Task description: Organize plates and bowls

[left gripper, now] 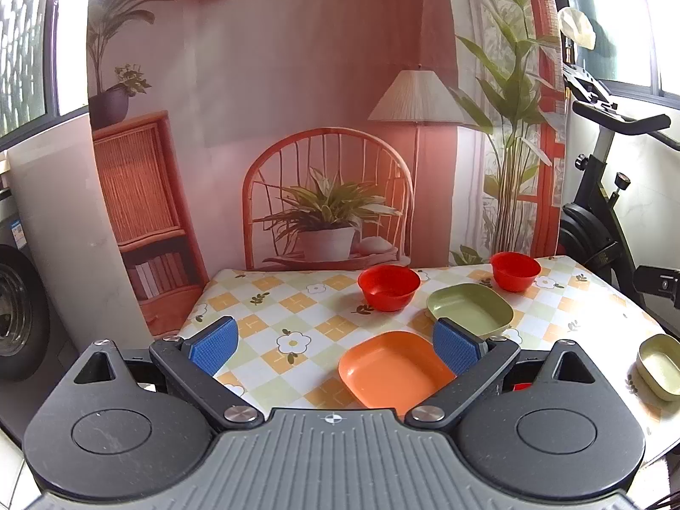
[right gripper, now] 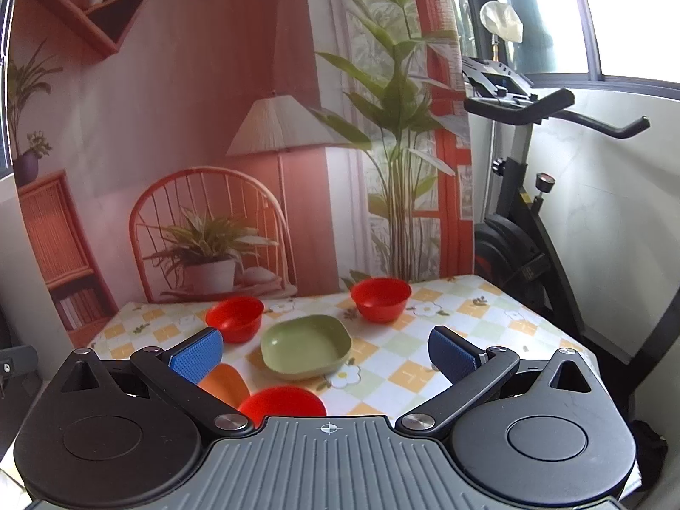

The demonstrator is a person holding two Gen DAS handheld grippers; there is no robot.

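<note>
Hovering at near table edge, left gripper (left gripper: 335, 346) spread wide, empty; orange plate (left gripper: 393, 367) lay just ahead, slightly right of centre, its right edge behind right blue pad (left gripper: 457, 346). Green plate (left gripper: 469, 308) just beyond, two red bowls (left gripper: 389, 287) farther back. Right gripper (right gripper: 325, 350) also wide open, empty; third red bowl (right gripper: 282, 401) directly beneath it. Judgement: left nearer orange plate, right nearer that bowl.

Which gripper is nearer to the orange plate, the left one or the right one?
Left. The left gripper hangs open right over the orange plate. The right gripper is off to its right; the plate shows behind its left finger.
</note>
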